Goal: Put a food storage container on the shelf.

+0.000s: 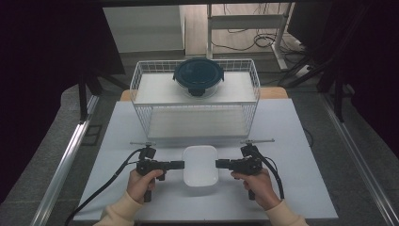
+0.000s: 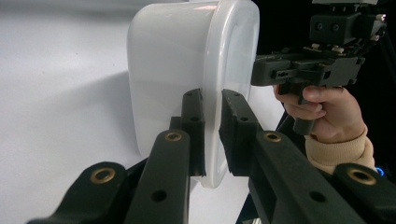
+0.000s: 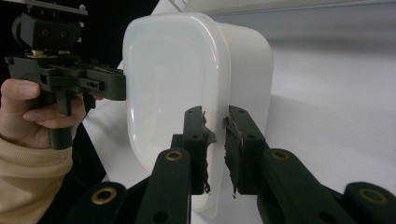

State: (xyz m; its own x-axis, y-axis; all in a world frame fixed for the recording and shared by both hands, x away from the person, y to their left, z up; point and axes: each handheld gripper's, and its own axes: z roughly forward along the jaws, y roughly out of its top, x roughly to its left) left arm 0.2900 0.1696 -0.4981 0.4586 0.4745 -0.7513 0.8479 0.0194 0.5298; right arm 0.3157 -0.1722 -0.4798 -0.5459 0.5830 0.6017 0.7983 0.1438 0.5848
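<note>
Both tongs (image 1: 181,164) (image 1: 219,163) pinching opposite rim edges of white container (image 1: 200,165), table (image 1: 301,188) bare around.

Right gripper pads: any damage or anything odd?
Yes. The right gripper has frayed, torn pads, ragged along the edges that pinch the white container's rim. The left gripper's look intact.

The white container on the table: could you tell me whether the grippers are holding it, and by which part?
Yes. The white container is held by both: left gripper and right gripper each pinch its projecting lid rim on opposite sides.
</note>
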